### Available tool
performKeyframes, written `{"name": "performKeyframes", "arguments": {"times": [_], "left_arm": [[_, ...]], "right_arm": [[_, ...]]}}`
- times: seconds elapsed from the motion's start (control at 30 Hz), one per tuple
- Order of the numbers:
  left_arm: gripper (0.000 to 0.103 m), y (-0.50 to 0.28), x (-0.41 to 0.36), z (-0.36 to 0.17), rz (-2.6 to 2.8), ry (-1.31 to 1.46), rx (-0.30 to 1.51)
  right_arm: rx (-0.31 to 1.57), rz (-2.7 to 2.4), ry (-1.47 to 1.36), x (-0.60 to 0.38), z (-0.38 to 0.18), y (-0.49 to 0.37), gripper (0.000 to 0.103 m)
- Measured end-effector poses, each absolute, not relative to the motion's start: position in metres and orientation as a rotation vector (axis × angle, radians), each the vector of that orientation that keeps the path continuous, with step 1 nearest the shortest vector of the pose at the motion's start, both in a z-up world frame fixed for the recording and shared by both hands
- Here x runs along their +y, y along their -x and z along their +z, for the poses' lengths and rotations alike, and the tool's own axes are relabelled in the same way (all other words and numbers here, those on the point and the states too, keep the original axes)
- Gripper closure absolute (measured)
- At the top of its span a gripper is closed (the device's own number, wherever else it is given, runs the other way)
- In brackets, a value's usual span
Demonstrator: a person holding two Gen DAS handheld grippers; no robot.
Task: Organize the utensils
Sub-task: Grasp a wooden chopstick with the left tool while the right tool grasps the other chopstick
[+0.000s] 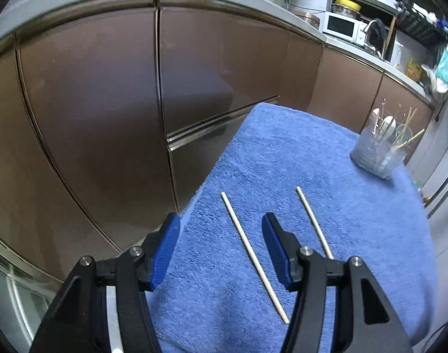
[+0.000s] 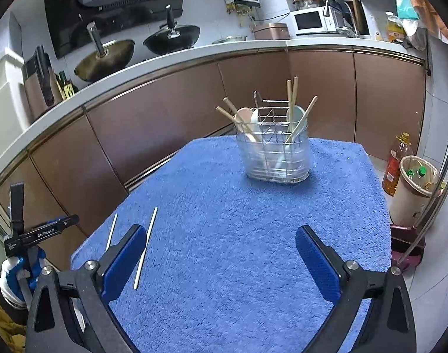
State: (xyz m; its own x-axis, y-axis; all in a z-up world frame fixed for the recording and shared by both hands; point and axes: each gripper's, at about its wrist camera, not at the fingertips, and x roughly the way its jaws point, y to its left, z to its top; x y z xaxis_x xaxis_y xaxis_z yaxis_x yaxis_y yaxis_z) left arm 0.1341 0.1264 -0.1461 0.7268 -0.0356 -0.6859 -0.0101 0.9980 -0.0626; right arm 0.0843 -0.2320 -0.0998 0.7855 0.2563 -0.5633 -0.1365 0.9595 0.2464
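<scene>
Brown kitchen cabinets run under a pale counter behind a table covered with a blue towel. Farthest left in the right wrist view, a hand in a blue and white glove holds the left gripper just off the towel's left edge. Its blue fingers stand apart with nothing between them, above the towel's near left part. Two pale chopsticks lie flat there, side by side but not touching: the left chopstick shows between the fingers, lower down, and the right chopstick runs partly behind the right finger. Toward the middle, the right gripper is spread wide over bare towel, holding nothing. Farther back and to the right stands a clear utensil holder with a wire insert, with chopsticks and spoons upright in it. Right of the table, a bin and an oil bottle stand on the floor.
</scene>
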Motion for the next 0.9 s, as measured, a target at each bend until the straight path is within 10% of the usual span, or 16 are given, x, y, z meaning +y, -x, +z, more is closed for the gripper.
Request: {"name": "performKeyframes", "arguments": {"times": [0.9], "left_arm": [[0.048,-0.158,0.132,-0.17,-0.086,0.03,0.839]], "right_arm": [[0.902,0.392,-0.058,-0.121,-0.136,-0.164,0.046]]}}
